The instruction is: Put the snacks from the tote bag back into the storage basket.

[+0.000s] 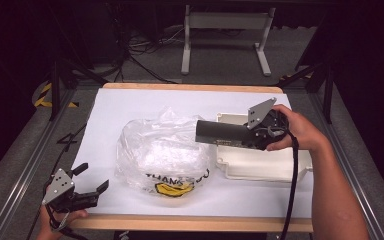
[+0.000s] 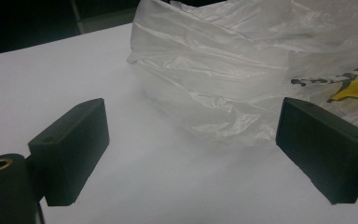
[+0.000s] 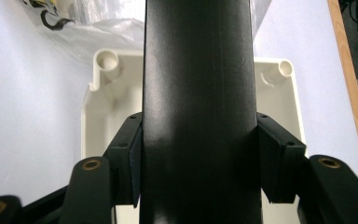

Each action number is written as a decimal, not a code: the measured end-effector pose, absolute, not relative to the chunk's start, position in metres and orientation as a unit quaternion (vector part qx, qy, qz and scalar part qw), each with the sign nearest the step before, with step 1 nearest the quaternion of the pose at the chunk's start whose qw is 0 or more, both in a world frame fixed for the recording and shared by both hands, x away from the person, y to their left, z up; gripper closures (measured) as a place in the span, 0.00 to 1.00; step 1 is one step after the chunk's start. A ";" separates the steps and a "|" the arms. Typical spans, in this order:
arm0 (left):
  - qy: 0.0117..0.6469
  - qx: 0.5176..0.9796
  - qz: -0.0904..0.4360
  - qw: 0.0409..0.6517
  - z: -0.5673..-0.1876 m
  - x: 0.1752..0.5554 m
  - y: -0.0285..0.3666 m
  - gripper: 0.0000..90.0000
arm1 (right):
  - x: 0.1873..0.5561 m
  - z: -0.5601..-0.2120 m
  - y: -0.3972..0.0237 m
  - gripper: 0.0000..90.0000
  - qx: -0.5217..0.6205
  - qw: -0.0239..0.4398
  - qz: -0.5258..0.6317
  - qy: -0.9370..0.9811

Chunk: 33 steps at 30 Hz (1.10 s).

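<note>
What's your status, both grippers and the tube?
Right gripper clamped on dark tube above white tray. Left gripper open, idle. Plastic bag ahead.

A: From where does the high view look?
B: Above the near edge, forward and down over the table (image 1: 130,102).
A: The gripper views?
B: Low and close; all share the plastic bag (image 1: 160,150).

The crumpled clear plastic bag with yellow-and-black print (image 1: 162,157) fills the middle of the white-covered wooden-edged table (image 1: 120,102); the shallow cream plastic box (image 1: 265,162) blocks the right side, just beside the bag; bare sheet lies open along the far edge, the left side and the near-left corner; between the left gripper (image 1: 92,177) and the bag, a clear strip.
</note>
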<state>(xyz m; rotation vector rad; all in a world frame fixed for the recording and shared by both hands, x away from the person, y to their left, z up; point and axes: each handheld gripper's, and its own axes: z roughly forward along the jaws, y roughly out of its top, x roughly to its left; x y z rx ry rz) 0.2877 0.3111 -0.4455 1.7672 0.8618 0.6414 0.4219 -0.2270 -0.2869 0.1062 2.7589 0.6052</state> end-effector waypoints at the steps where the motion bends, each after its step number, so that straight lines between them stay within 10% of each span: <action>1: 0.358 0.734 0.268 0.511 -0.445 0.288 0.311 0.12 | 0.422 -0.287 -0.230 0.48 0.036 0.155 0.208 0.965; 33: 0.363 0.738 0.263 0.504 -0.447 0.288 0.311 0.12 | 0.421 -0.304 -0.293 0.48 0.069 0.147 0.198 0.967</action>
